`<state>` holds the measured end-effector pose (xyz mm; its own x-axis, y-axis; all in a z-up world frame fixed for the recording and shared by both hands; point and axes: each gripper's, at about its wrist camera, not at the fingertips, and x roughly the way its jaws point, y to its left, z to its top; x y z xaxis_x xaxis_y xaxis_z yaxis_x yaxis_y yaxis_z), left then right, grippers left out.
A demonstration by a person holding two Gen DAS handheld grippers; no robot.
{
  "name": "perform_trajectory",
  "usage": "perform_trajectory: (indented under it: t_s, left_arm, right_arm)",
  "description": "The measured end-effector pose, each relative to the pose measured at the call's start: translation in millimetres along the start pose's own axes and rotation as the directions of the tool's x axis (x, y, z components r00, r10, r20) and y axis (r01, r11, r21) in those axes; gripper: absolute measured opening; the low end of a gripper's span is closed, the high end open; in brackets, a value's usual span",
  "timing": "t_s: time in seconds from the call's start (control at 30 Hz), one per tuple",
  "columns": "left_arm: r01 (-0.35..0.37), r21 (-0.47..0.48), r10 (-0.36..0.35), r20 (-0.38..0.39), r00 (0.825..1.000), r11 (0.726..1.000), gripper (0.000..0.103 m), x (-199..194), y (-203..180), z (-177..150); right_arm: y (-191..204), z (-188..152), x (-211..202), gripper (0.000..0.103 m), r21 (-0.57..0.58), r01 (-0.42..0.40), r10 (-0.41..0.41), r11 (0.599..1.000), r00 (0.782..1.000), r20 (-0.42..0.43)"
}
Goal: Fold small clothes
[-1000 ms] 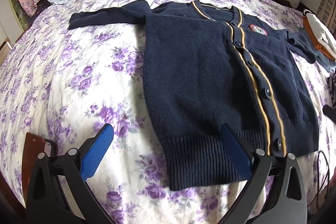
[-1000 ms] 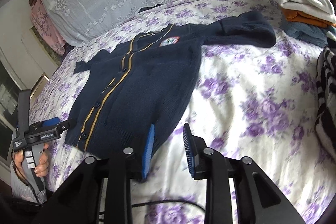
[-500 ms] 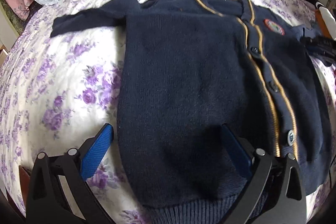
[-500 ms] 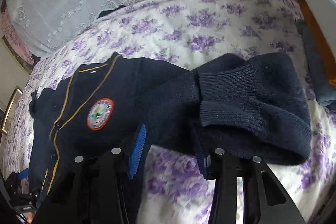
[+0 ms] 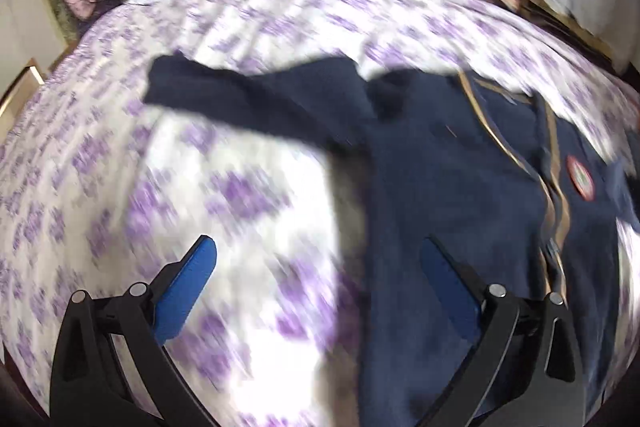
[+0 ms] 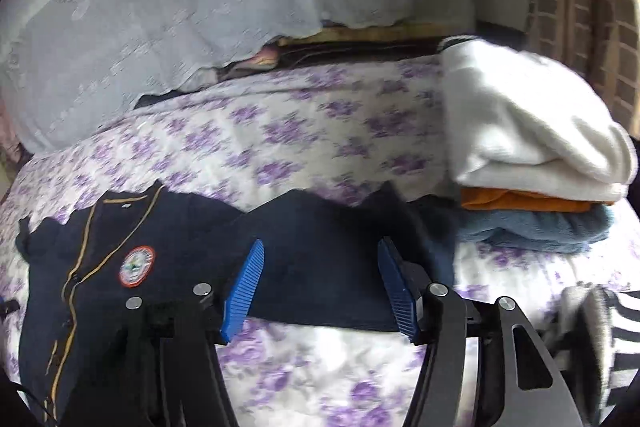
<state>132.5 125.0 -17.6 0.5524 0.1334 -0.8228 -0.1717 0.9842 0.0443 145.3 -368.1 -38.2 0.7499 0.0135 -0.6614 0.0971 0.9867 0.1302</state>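
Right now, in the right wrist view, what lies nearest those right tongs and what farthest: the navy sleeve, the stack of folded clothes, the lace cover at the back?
1. navy sleeve, directly between the open right tongs.
2. stack of folded clothes, up to the right.
3. lace cover, at the back, upper left.

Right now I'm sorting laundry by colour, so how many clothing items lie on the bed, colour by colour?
Navy: 1, the cardigan spread on the bed
White: 1, top of the folded stack
Orange: 1, the middle of the stack
Blue-grey: 1, the bottom of the stack
Black-and-white striped: 1, at the right edge
Total: 5
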Motion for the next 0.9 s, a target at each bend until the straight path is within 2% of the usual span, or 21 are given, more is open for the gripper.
perform_trajectory:
  t_s: [0.1, 0.17, 0.23, 0.3, 0.33, 0.4, 0.5, 0.57, 0.63, 0.67, 0.7, 0.73, 0.8, 0.87, 0.9]
  left_arm:
    - [-0.068, -0.085, 0.067, -0.013, 0.998, 0.994, 0.099, 27, 30, 33]
    - [-0.085, -0.154, 0.077, -0.055, 0.996, 0.984, 0.099, 46, 52, 50]
    - [-0.1, -0.24, 0.083, -0.081, 0.993, 0.966, 0.099, 58, 78, 63]
    - [-0.073, -0.329, 0.049, -0.081, 0.995, 0.941, 0.098, 62, 99, 74]
    - [-0.038, -0.38, 0.008, -0.08, 0.997, 0.924, 0.098, 64, 109, 82]
    - [0.008, -0.433, -0.041, -0.067, 0.997, 0.901, 0.098, 62, 118, 90]
    - [0.011, -0.406, -0.046, -0.077, 0.996, 0.914, 0.099, 68, 109, 108]
    - [-0.025, -0.402, -0.027, -0.122, 0.992, 0.915, 0.099, 82, 107, 121]
    - [-0.072, -0.412, -0.012, -0.197, 0.98, 0.908, 0.098, 101, 108, 126]
    - [-0.084, -0.418, -0.01, -0.217, 0.976, 0.905, 0.095, 106, 112, 125]
    - [-0.093, -0.431, -0.014, -0.237, 0.971, 0.898, 0.079, 111, 117, 123]
    - [-0.073, -0.444, -0.04, -0.241, 0.97, 0.893, 0.073, 113, 123, 119]
    - [-0.014, -0.465, -0.105, -0.228, 0.968, 0.885, 0.066, 111, 134, 109]
    - [0.0, -0.435, -0.102, -0.209, 0.973, 0.9, 0.066, 98, 142, 92]
    - [-0.001, -0.409, -0.089, -0.201, 0.976, 0.912, 0.072, 89, 147, 80]
  right_arm:
    - [-1, -6, 45, 0.061, 0.023, 0.044, -0.041, 0.999, 0.989, -0.141]
    - [-5, -12, 44, 0.061, 0.049, 0.028, -0.022, 0.998, 0.994, -0.111]
    - [-5, -11, 27, 0.062, 0.047, 0.054, -0.051, 0.997, 0.997, -0.064]
    - [-10, -3, 8, 0.063, 0.049, 0.069, -0.069, 0.996, 0.998, 0.006]
    - [-15, 2, 2, 0.063, 0.066, 0.08, -0.082, 0.995, 0.996, 0.026]
    - [-24, 6, -7, 0.063, 0.099, 0.085, -0.089, 0.991, 0.995, 0.036]
    - [-31, 8, -8, 0.063, 0.117, 0.082, -0.085, 0.99, 0.996, 0.024]
    - [-29, 6, -7, 0.063, 0.109, 0.078, -0.08, 0.991, 0.997, 0.016]
    - [-26, 6, -4, 0.063, 0.097, 0.077, -0.078, 0.992, 0.997, 0.009]
    - [-24, 6, -4, 0.063, 0.093, 0.078, -0.079, 0.993, 0.997, 0.007]
    - [-23, 5, -5, 0.063, 0.088, 0.076, -0.077, 0.993, 0.997, 0.007]
    - [-22, 5, -8, 0.063, 0.085, 0.073, -0.074, 0.994, 0.997, 0.011]
    - [-21, 5, -12, 0.063, 0.082, 0.069, -0.071, 0.994, 0.997, 0.023]
    - [-19, 5, -18, 0.063, 0.079, 0.051, -0.053, 0.996, 0.998, 0.032]
    - [-18, 5, -21, 0.063, 0.075, 0.043, -0.046, 0.996, 0.998, 0.038]
